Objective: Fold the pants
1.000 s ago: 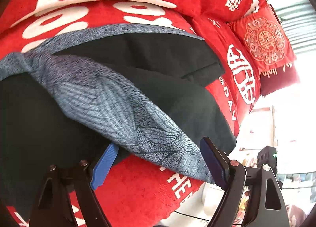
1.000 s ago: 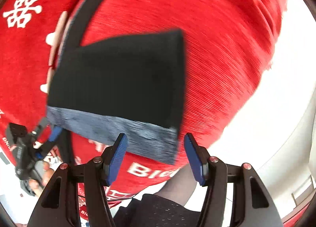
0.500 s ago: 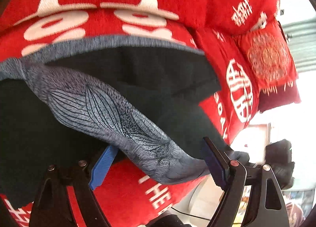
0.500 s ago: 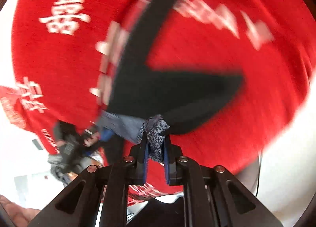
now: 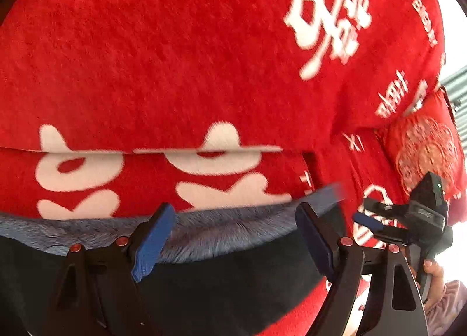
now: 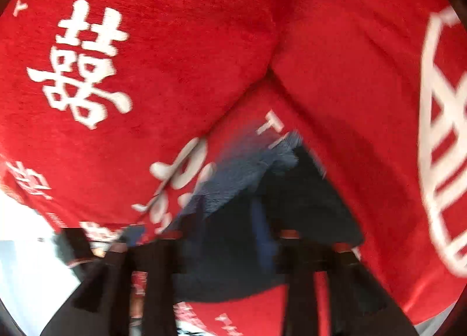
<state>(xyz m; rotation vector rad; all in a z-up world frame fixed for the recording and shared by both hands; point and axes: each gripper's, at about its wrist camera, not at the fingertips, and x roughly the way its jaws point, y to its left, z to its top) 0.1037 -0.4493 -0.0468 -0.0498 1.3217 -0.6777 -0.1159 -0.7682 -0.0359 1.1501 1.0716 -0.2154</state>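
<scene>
Pants (image 5: 221, 274) lie on the red sofa cover (image 5: 175, 58), grey waistband (image 5: 221, 226) toward the backrest. Left gripper (image 5: 233, 236) spread wide over the waistband; right gripper (image 6: 230, 242) too blurred to tell. Best align edges squarely before pressing flat.

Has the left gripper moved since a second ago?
Yes. The left gripper has swung up toward the red cushions, now filling its view above the pants.

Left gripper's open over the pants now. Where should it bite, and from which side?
Grip the grey band edge of the pants, coming straight ahead: it lies flat across the red cover, between the left gripper fingers.
</scene>
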